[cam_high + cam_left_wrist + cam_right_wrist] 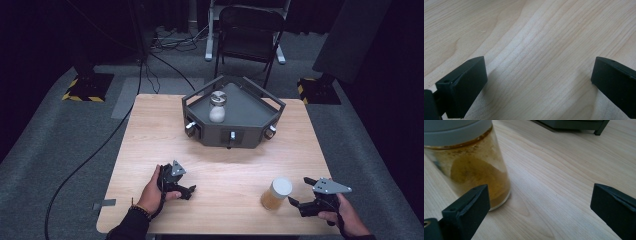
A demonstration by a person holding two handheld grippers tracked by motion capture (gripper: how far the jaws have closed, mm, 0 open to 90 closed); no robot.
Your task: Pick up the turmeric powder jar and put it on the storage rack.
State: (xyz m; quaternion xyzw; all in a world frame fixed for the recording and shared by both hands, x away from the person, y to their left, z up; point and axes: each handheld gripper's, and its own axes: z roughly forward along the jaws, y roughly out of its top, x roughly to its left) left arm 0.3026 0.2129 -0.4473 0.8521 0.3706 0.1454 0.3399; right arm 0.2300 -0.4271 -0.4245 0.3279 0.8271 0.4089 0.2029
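Nearest, at the bottom right of the high view: right claw [298, 192], held low over the surface [150, 130] with jaws spread wide and nothing between them. Just beyond its tips, toward the left of that view, stood the amber jar [276, 194], upright on the wood, pale lid on top, brownish powder inside. Long axis vertical, so a sideways approach at mid-body looked the fitting one. In the right gripper view, the jar [471, 167] sat off to the left, partly behind the left jaw rather than centred in the gap; judged, then, that a small shift toward the jar was needed before any closing. Clearly the nearer hand for this jar.

Farther left along the near edge: left claw [181, 187], also spread, empty, resting close above bare wood, well apart from the jar.

Farthest, at the back middle of the surface: dark angular tray [260, 127] with knobs on its front, carrying a second jar [218, 106] with white contents, upright. Probable destination for the amber one, though only a guess.
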